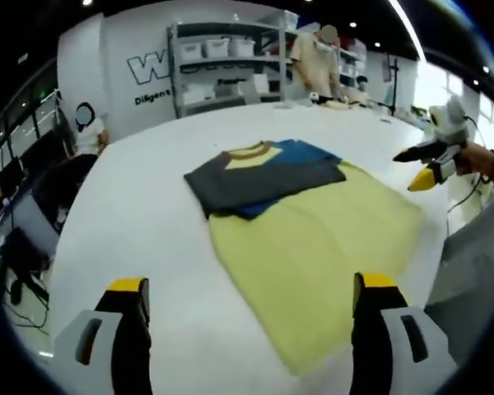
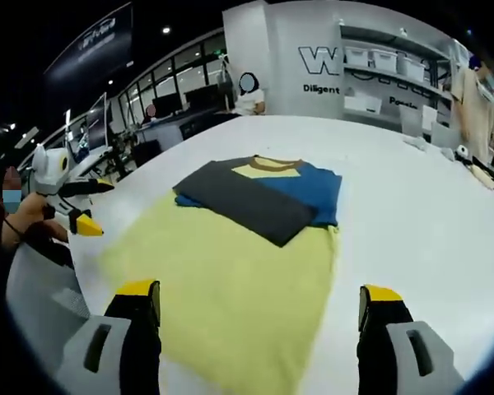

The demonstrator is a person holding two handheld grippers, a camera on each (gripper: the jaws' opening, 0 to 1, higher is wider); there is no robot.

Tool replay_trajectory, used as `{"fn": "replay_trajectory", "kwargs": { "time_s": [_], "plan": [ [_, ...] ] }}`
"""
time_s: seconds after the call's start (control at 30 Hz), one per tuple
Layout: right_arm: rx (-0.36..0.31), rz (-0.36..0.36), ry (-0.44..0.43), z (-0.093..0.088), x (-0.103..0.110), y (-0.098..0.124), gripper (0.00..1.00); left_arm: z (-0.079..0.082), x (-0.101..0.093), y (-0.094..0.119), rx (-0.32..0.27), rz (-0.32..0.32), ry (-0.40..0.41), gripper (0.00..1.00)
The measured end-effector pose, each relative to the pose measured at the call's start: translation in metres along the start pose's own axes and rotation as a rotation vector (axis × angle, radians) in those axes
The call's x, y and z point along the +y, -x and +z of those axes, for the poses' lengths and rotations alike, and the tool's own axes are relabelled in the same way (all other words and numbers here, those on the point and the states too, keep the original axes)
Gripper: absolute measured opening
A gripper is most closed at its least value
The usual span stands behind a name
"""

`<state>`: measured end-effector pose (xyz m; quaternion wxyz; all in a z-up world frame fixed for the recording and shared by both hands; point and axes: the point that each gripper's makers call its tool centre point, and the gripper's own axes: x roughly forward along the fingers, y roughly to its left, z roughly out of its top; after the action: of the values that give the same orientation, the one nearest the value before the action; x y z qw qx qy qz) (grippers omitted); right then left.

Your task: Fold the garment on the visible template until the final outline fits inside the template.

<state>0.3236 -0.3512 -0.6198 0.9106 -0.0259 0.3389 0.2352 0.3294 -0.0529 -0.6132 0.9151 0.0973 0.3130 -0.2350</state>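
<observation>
Garment (image 1: 263,177) yellow, charcoal, blue, tan collar; white table (image 1: 140,214); yellow-tipped tongs (image 1: 251,296).

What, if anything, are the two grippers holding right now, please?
Nothing: the left gripper and right gripper are both open, above the folded T-shirt on the white table.

Both views are evenly and brightly lit from overhead; ceiling lamps (image 1: 405,25) are seen as a white strip and small spots. The white table (image 1: 148,206) is rendered near overexposure, with mild glare toward its far edge. Only faint, soft shadows are cast beneath the garment (image 2: 255,193). Strong fisheye curvature is observed at the edges, where shelving (image 1: 222,62) and walls bow. Overall sharpness is moderate; slight softness and compression blur are noted throughout, most on distant background detail.
</observation>
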Motion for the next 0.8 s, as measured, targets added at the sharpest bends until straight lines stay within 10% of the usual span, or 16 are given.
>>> {"fn": "replay_trajectory", "kwargs": {
  "time_s": [0.8],
  "plan": [
    [0.118, -0.006, -0.018, -0.065, 0.004, 0.016, 0.99, -0.053, -0.037, 0.014, 0.129, -0.062, 0.099, 0.85]
  ]
}}
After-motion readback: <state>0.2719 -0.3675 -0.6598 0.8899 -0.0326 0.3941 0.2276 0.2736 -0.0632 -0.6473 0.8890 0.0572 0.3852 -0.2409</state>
